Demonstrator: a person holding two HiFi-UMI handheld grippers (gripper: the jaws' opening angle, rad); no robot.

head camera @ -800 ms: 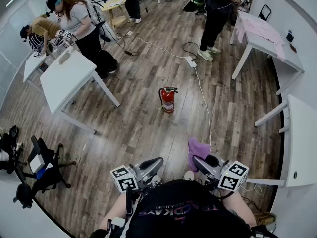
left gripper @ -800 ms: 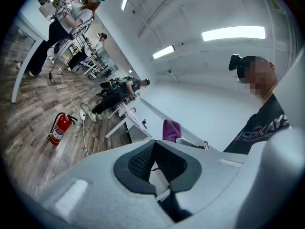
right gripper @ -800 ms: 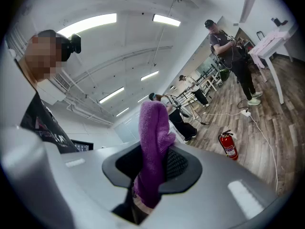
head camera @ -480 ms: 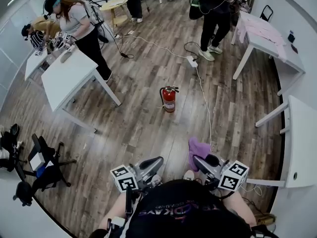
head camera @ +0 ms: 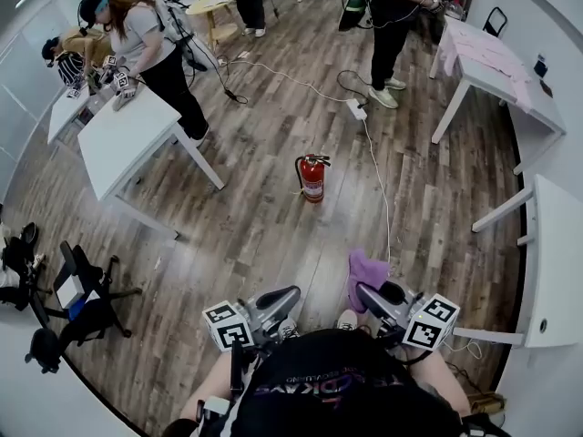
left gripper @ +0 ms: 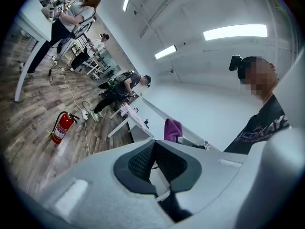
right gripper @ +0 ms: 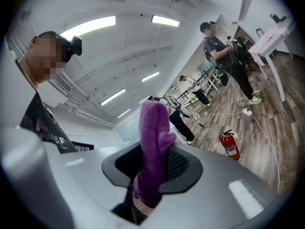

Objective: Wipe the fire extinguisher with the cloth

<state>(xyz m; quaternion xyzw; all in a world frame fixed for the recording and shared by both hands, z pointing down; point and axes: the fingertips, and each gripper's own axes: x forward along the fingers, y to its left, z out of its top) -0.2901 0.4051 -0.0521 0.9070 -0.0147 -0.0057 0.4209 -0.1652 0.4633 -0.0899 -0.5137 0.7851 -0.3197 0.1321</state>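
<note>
while the right gripper (head camera: 369, 291) pinches the purple cloth (head camera: 366, 269) and the left gripper (head camera: 284, 297) is closed on nothing, the red fire extinguisher (head camera: 312, 178) stands on the floor (head camera: 255, 235) far off at 12 o'clock, so i think the next move is walking over before any wiping.

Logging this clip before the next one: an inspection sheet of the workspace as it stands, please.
Surface: wood-plank floor; no table in use.
Job's things: red fire extinguisher upright on the floor, untouched; purple cloth held, away from it.
Clutter: black chair at left.
Grippers: left hand-held gripper shut, empty; right hand-held gripper shut on the purple cloth.
Cables: white cable from a power strip, passing right of the extinguisher.
Surroundings: white tables, other people working.
</note>
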